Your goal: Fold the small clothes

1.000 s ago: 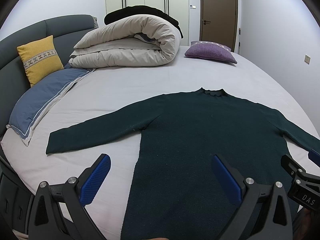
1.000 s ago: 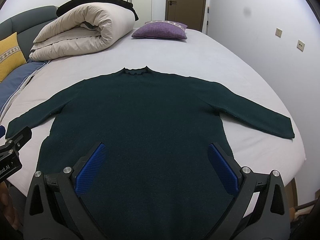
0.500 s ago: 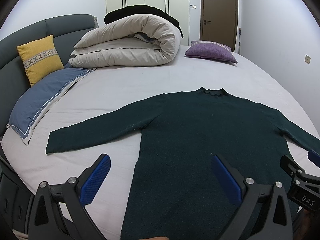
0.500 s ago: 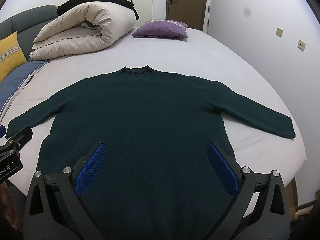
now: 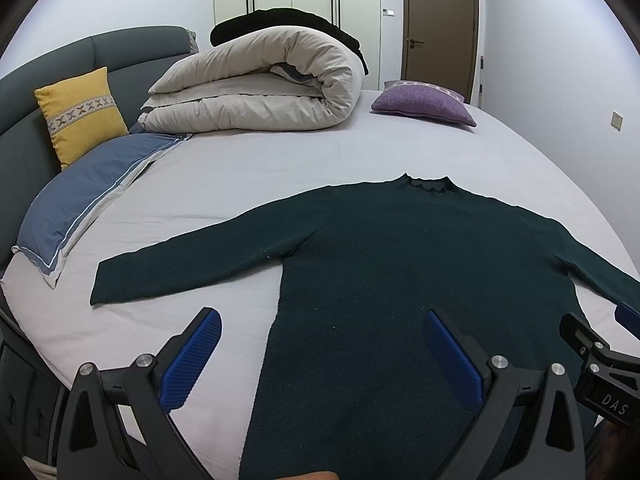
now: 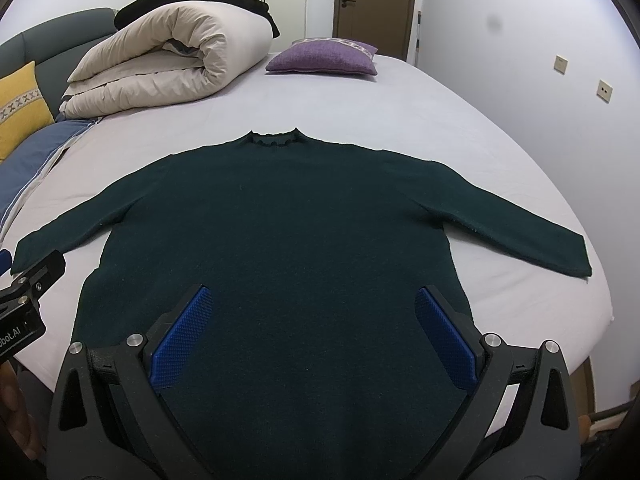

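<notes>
Left gripper [image 5: 320, 354] spread wide, empty, above the near left hem; right gripper [image 6: 314, 330] likewise agape over the near body of the dark green sweater [image 6: 280, 232]. Lying flat on the bed [image 6: 400, 108], sleeves outstretched, unfolded. Best to pinch one cuff cleanly, fold inward without dragging. Both poised level, pointing far.

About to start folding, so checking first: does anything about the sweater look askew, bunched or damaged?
Nothing stands out. The dark green sweater lies flat on the bed, both sleeves spread out, collar away from the camera, no visible bunching or damage.
</notes>
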A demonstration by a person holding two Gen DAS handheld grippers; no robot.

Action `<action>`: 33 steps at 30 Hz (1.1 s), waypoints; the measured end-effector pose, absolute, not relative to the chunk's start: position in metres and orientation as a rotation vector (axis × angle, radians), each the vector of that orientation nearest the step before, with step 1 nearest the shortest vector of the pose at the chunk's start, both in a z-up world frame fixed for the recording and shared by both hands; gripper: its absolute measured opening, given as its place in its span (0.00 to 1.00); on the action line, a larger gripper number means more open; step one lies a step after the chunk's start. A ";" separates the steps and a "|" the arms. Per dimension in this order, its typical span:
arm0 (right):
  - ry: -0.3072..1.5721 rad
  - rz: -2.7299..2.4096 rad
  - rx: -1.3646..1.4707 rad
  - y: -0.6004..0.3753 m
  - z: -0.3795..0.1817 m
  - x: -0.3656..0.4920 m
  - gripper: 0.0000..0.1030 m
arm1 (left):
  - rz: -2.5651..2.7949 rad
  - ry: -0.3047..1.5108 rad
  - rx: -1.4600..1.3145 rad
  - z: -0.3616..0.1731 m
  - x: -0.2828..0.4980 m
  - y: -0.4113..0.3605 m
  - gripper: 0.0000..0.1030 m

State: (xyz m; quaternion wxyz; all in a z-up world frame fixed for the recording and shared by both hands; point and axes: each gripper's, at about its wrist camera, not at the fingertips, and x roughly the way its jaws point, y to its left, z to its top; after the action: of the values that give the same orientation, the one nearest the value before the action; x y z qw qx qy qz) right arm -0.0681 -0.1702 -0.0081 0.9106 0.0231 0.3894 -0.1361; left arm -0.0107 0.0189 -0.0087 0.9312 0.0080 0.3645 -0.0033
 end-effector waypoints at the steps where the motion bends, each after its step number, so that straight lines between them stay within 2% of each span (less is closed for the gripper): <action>1: 0.803 -0.280 0.047 -0.170 -0.008 -0.068 1.00 | -0.006 0.747 0.016 -0.010 -0.011 0.020 1.00; 8: 0.810 -0.280 0.058 -0.176 -0.011 -0.066 1.00 | -0.015 0.768 0.000 -0.013 -0.005 0.018 1.00; 12: 0.782 -0.274 0.127 -0.209 -0.009 -0.065 1.00 | -0.142 0.795 -0.118 -0.015 0.003 0.022 1.00; 15: 0.731 -0.281 0.247 -0.266 -0.007 -0.072 0.99 | -0.203 0.798 -0.199 -0.018 0.006 0.024 1.00; 19: 0.636 -0.397 0.503 -0.394 -0.019 -0.101 0.98 | -0.258 0.839 -0.208 -0.025 0.021 0.013 1.00; 20: 0.622 -0.441 0.592 -0.431 -0.027 -0.111 0.93 | -0.270 0.842 -0.223 -0.027 0.026 0.011 1.00; 21: 0.599 -0.481 0.699 -0.470 -0.038 -0.125 0.85 | -0.278 0.840 -0.236 -0.028 0.029 0.010 1.00; 22: 0.576 -0.517 0.804 -0.506 -0.050 -0.139 0.82 | -0.288 0.826 -0.249 -0.030 0.033 0.007 1.00; 25: 0.519 -0.614 1.035 -0.583 -0.086 -0.176 0.75 | -0.272 0.812 -0.280 -0.036 0.045 -0.003 1.00; 28: 0.502 -0.616 1.150 -0.625 -0.113 -0.185 0.74 | -0.254 0.877 -0.272 -0.043 0.061 -0.015 1.00; 31: 0.449 -0.567 1.202 -0.650 -0.124 -0.179 0.63 | -0.280 0.949 -0.301 -0.051 0.075 -0.020 1.00; 33: 0.430 -0.559 1.225 -0.661 -0.131 -0.172 0.47 | -0.291 0.955 -0.340 -0.055 0.082 -0.021 1.00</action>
State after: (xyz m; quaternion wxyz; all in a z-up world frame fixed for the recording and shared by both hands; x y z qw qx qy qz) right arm -0.1718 -0.6611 -0.1314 0.7605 0.5628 0.1977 -0.2566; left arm 0.0820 -0.0209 -0.0549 0.8643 -0.1622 0.4555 -0.1388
